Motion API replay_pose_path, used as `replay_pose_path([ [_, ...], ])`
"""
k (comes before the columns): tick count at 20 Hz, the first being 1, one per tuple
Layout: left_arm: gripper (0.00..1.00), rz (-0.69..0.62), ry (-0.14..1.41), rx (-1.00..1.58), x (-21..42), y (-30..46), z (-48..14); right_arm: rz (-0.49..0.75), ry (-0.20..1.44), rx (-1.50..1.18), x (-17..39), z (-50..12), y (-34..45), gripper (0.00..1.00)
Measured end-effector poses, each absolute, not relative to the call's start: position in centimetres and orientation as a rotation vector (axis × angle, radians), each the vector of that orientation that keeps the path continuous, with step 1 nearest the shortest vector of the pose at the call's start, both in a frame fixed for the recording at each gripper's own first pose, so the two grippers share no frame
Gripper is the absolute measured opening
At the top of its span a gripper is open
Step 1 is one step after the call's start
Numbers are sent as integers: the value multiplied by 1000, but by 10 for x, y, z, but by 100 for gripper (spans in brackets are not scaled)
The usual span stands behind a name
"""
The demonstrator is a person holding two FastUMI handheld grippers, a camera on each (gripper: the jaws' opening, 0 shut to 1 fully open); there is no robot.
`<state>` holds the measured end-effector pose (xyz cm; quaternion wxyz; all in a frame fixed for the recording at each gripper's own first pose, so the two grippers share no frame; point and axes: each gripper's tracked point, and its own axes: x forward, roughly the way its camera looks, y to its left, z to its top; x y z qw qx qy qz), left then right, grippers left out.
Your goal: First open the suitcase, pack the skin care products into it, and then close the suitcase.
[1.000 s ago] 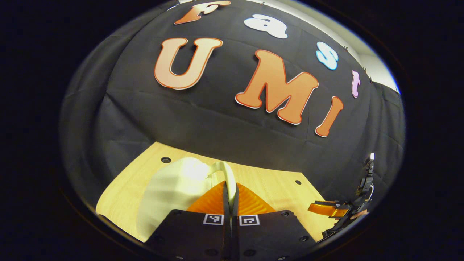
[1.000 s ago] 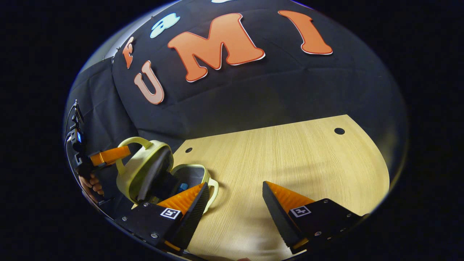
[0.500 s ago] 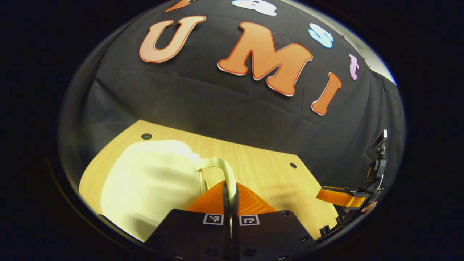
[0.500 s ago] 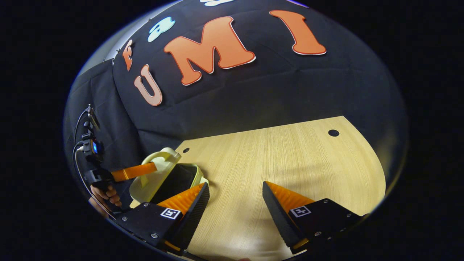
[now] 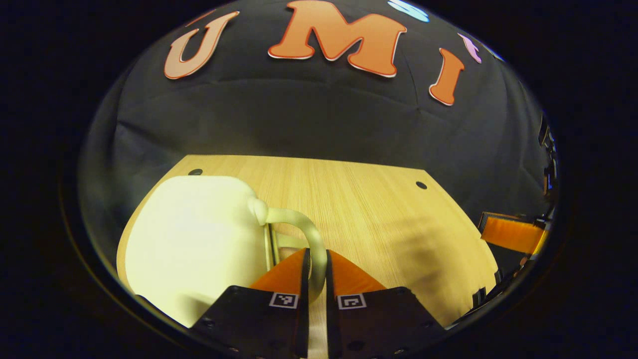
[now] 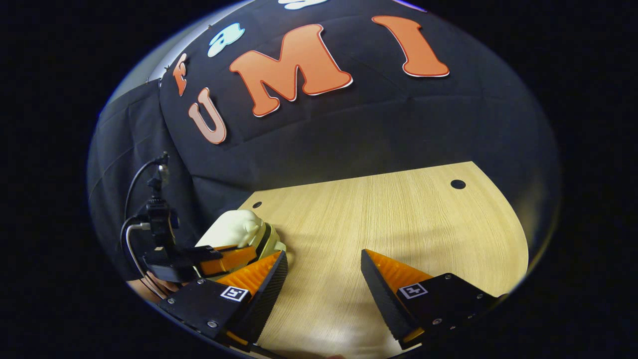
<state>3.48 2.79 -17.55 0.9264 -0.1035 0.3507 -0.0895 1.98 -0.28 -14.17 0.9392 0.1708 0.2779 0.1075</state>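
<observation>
Lowered since before: smooth pale suitcase lid, curved handle between left fingers.

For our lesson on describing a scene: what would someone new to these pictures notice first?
First, the pale yellow suitcase on the left of the wooden table, lid nearly down. Next, the left hand-held gripper pinching the suitcase's looped handle. Last, the right hand-held gripper, spread wide over bare wood.

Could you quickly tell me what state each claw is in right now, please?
Left claw: shut on the curved handle of the pale yellow-green suitcase.
Right claw: open, holding nothing, over the light wooden table.
</observation>
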Motion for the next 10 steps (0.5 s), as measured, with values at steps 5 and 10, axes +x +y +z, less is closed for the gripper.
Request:
replay_pose_path([
  [5, 29, -288, 696, -245, 30, -14, -165, 210, 555, 351, 19, -138, -8, 94],
  [10, 77, -287, 555, -162, 34, -21, -125, 155, 469, 307, 27, -118, -21, 94],
])
